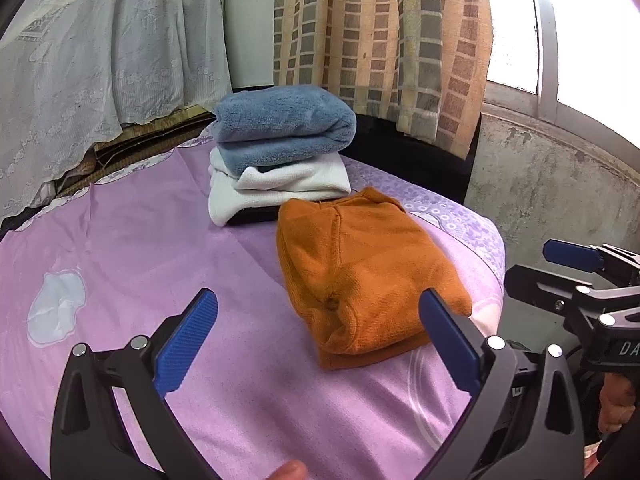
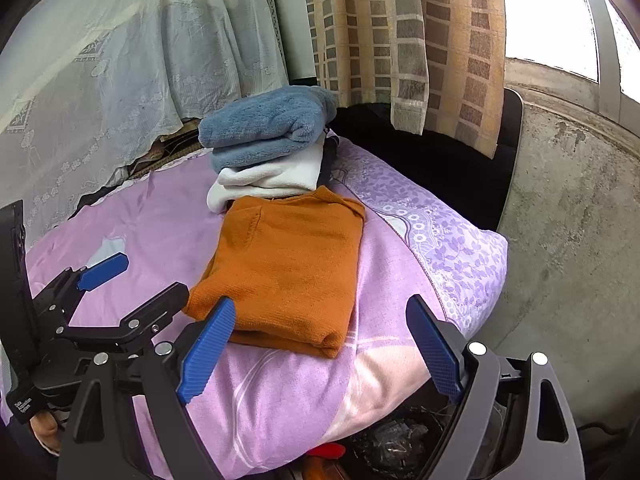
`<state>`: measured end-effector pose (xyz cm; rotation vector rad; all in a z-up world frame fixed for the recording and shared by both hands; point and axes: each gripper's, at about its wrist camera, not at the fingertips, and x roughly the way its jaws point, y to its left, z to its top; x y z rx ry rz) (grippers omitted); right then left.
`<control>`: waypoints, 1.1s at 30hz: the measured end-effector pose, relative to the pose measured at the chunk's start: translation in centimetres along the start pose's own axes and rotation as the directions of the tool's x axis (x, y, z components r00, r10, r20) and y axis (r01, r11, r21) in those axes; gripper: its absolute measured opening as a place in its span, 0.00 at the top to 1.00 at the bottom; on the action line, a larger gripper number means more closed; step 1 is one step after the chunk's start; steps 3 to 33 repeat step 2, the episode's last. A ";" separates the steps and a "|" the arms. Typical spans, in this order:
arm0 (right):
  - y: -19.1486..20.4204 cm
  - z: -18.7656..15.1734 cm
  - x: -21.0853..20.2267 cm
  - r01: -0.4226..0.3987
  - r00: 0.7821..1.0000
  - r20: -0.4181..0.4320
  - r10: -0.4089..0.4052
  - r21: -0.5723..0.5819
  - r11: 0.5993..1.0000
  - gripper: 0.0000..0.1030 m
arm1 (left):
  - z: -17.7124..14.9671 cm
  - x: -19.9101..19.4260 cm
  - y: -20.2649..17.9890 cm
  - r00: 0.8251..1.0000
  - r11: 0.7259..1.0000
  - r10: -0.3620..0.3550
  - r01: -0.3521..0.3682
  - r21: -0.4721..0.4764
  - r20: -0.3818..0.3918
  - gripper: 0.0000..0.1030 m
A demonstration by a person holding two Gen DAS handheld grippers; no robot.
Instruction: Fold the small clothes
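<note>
Both tools, left tool (image 1: 318, 344) and right tool (image 2: 320, 350), gape wide and empty near the folded orange garment (image 1: 360, 272) on the bed (image 1: 140, 240). Next, grip its near edge squarely, lifting onto the far stack (image 1: 280, 152).

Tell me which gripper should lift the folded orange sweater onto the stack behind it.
Probably the left gripper: its open jaws already flank the orange sweater's near edge. The right gripper, also open, sits off its corner, over the pink bedcover. The stack lies straight ahead.

bed: pink sheet (image 1: 140, 240) | checked curtain (image 1: 380, 40) | bright window (image 1: 516, 20) | concrete wall (image 1: 560, 184)
</note>
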<state>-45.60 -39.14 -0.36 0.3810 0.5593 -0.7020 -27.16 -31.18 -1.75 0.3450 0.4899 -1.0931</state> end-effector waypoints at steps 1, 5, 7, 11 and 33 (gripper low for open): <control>0.0 0.0 0.0 0.000 1.000 0.001 0.000 0.001 1.000 0.15 | 0.0 0.0 0.0 1.000 1.000 -0.005 0.005 0.002 0.001 0.05; 0.0 0.0 0.0 0.001 1.000 0.002 -0.001 0.000 1.000 0.15 | 0.0 -0.1 -0.1 1.000 1.000 -0.006 0.006 0.002 0.002 0.05; 0.0 0.0 0.0 0.001 1.000 0.002 -0.001 0.000 1.000 0.15 | 0.0 -0.1 -0.1 1.000 1.000 -0.006 0.006 0.002 0.002 0.05; 0.0 0.0 0.0 0.001 1.000 0.002 -0.001 0.000 1.000 0.15 | 0.0 -0.1 -0.1 1.000 1.000 -0.006 0.006 0.002 0.002 0.05; 0.0 0.0 0.0 0.001 1.000 0.002 -0.001 0.000 1.000 0.15 | 0.0 -0.1 -0.1 1.000 1.000 -0.006 0.006 0.002 0.002 0.05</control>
